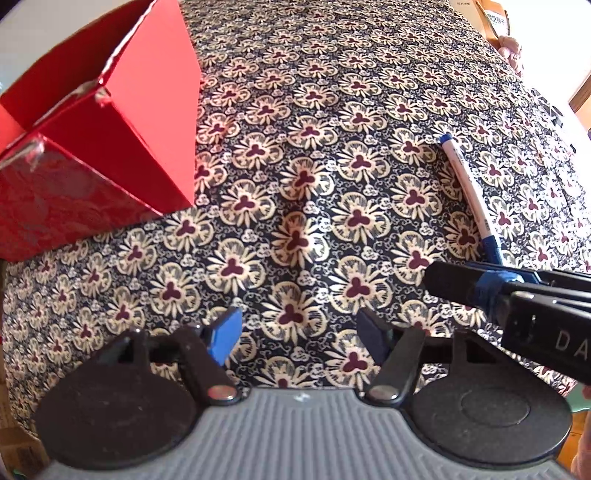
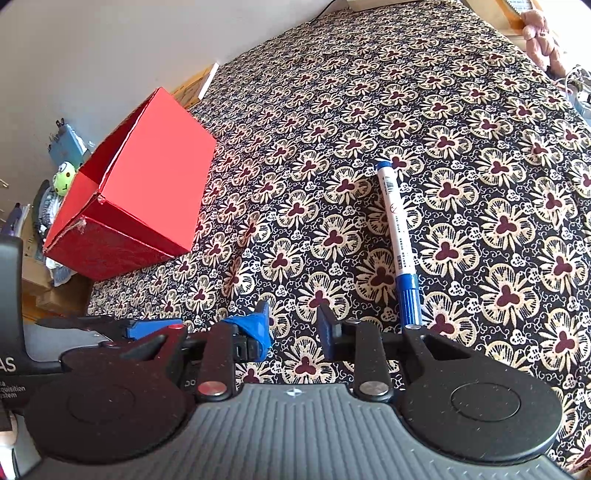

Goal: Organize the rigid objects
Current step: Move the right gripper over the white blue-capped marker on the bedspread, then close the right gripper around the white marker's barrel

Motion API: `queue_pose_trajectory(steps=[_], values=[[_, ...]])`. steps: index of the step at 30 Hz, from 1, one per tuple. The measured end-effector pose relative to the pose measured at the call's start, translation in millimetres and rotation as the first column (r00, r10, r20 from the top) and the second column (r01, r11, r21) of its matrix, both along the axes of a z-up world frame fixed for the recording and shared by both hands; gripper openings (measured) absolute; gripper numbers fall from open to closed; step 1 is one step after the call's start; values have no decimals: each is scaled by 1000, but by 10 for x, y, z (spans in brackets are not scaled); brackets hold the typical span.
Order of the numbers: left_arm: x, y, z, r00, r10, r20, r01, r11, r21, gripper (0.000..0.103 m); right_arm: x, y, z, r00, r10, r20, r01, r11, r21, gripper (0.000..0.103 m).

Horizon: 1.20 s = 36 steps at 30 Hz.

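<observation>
A white marker with blue cap and end (image 2: 399,236) lies on the flowered cloth, also in the left wrist view as the marker (image 1: 469,192) at the right. An open red box (image 2: 136,199) stands to the left; in the left wrist view the red box (image 1: 99,129) fills the upper left. My right gripper (image 2: 295,325) is open and empty, its fingertips just left of the marker's capped end. My left gripper (image 1: 301,328) is open and empty over bare cloth. The right gripper's finger (image 1: 480,284) reaches in from the right, near the marker's cap.
The flowered cloth (image 2: 480,147) covers the whole surface. Beyond its left edge are a white wall, a green toy (image 2: 64,181) and clutter. A pink plush (image 2: 543,33) and cardboard sit at the far right corner.
</observation>
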<state>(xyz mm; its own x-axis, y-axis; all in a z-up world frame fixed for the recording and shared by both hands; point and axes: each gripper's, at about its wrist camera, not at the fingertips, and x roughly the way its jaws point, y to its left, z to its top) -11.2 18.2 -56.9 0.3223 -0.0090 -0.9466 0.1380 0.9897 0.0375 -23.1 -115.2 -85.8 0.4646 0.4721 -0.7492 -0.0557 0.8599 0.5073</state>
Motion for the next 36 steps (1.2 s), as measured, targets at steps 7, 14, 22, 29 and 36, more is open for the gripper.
queue_pose_trajectory(steps=[7,14,22,29,36], values=[[-11,-62,12,1000,-17,10,18,996,-86,72,13,-175,45,1000,-12,16,11,1000,29,10],[38,-191,59,996,-79,37,85,976,-202,73,-15,-483,81,994,-100,42,98,994,46,10],[176,-449,14,988,-149,45,156,940,-304,73,-16,-845,-12,979,-204,27,203,978,45,9],[219,-669,-35,973,-218,81,233,906,-355,73,62,-1026,-281,961,-265,-75,274,950,152,7],[348,-780,-149,971,-224,80,236,876,-421,63,136,-1146,-439,956,-269,-121,291,927,235,7]])
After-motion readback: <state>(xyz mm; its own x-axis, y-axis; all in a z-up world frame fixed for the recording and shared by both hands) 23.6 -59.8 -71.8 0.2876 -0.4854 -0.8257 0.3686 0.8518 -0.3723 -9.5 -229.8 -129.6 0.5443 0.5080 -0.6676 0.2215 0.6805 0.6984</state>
